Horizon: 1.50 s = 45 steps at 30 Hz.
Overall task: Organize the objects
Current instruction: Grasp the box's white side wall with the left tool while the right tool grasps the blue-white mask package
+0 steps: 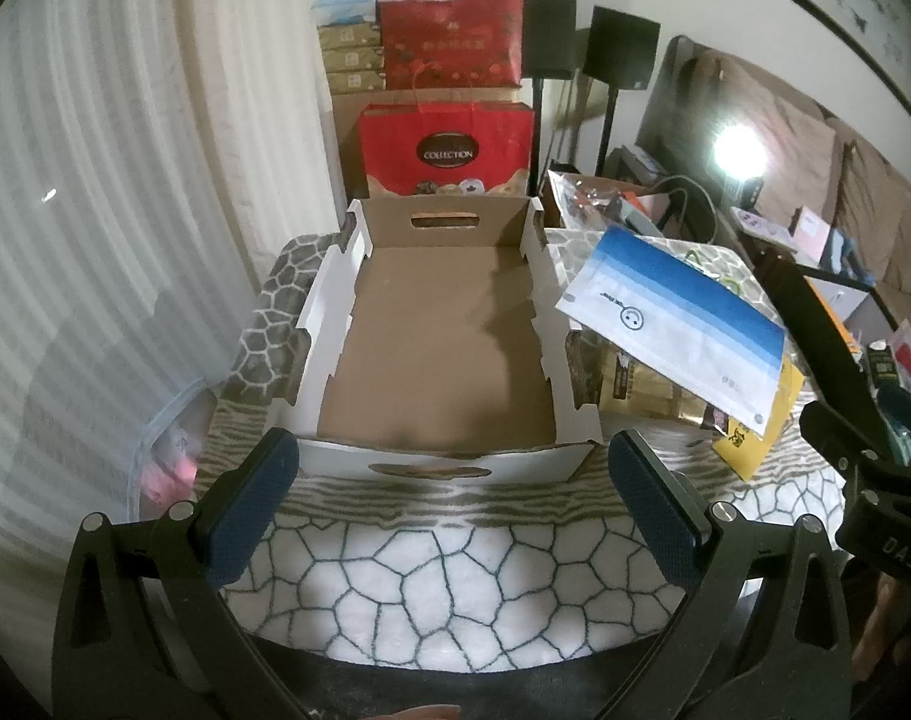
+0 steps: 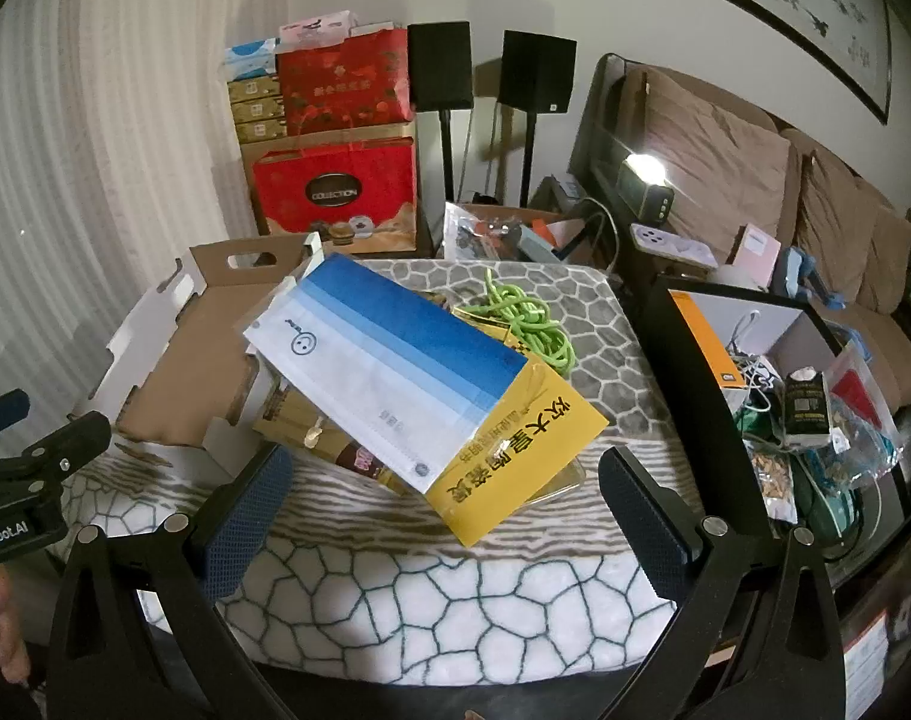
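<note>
Left wrist: box (image 1: 431, 336) beyond tongs (image 1: 452, 507).

one cardboard tray (image 1: 359, 456), one blue-white packet (image 2: 389, 360), one yellow packet (image 2: 515, 450), one green cord (image 2: 527, 324), two speakers (image 2: 440, 66)

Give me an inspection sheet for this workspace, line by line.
Surface: patterned blanket covers the table.
Job's things: cardboard tray open, nothing in it; blue-and-white mask pack lies on top of a yellow packet and brown packets, right of the tray.
Clutter: black box of snacks and cords at right.
Grippers: left hand-held gripper open, before the tray; right hand-held gripper open, before the pile.
Cables: green cord coiled behind the pile.
Surroundings: red gift bags, speakers, sofa.
</note>
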Motion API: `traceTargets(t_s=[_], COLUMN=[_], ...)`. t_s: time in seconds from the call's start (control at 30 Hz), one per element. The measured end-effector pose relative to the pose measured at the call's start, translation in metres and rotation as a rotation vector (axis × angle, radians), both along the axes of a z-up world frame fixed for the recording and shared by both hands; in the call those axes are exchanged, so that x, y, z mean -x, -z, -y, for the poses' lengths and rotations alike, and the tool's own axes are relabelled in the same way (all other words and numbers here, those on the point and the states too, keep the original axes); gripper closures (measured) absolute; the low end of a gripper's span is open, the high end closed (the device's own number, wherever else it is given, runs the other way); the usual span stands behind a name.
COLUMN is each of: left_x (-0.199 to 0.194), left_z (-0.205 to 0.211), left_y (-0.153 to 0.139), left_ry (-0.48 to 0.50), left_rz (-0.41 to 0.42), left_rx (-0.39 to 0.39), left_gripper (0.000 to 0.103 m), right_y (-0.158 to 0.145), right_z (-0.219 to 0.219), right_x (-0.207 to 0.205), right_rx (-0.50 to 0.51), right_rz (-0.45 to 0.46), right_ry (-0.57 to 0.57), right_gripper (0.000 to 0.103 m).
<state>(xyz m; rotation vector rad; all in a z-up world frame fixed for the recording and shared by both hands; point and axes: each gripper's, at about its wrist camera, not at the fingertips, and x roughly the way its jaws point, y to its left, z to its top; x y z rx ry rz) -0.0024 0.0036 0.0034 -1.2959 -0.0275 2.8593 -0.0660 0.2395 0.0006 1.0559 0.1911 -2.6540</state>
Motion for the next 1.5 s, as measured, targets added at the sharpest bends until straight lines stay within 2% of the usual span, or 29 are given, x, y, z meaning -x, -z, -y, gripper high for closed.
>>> traceTargets(t_s=[0.9, 1.27, 1.5], left_x=[0.013, 0.052, 0.087], left_z=[-0.002, 0.022, 0.049], left_y=[-0.003, -0.001, 0.011], left_ry=[0.003, 0.001, 0.009], left_rz=[0.001, 0.005, 0.052], left_rx=[0.021, 0.071, 0.072], left_gripper=[0.000, 0.000, 0.000], right_y=[-0.004, -0.007, -0.005], right_z=[0.008, 0.012, 0.013], right_x=[0.006, 0.041, 0.073], right_rx=[-0.001, -0.005, -0.017], right_rz=[-0.007, 0.022, 0.045], right_ry=[-0.018, -0.065, -0.090], right_gripper=[0.000, 0.000, 0.000])
